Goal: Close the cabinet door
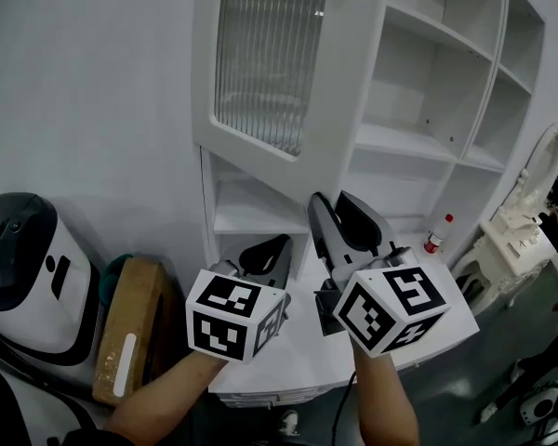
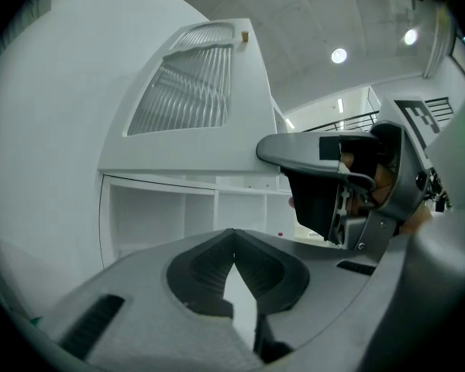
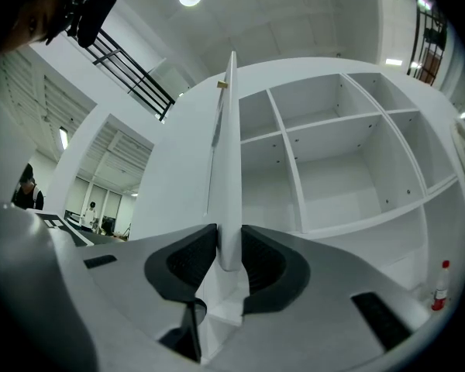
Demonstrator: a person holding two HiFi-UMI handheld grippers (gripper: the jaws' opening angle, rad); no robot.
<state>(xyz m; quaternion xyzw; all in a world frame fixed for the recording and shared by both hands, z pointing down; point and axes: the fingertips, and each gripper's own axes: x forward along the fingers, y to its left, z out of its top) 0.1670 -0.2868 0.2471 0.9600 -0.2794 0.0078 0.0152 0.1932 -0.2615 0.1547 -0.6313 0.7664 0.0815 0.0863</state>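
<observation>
The white cabinet door [image 1: 260, 63] with a ribbed glass pane stands swung out from the open shelving [image 1: 428, 91]. My right gripper [image 1: 339, 214] reaches up to its lower free edge. In the right gripper view that door edge [image 3: 231, 153] stands upright between the jaws of the right gripper [image 3: 230, 250]; the pads lie close along both its faces and the jaws look open. The left gripper [image 1: 265, 249] hangs beside it, lower and to the left, shut with nothing in it. In the left gripper view the left gripper [image 2: 233, 242] shows its tips together, below the door [image 2: 190, 91].
A red-capped bottle [image 1: 435, 234] stands on the white counter [image 1: 298, 342] under the shelves. A brown cardboard box [image 1: 130, 333] and a white-and-black appliance [image 1: 28, 268] sit at the left. A white dressing table [image 1: 516, 240] stands at the right.
</observation>
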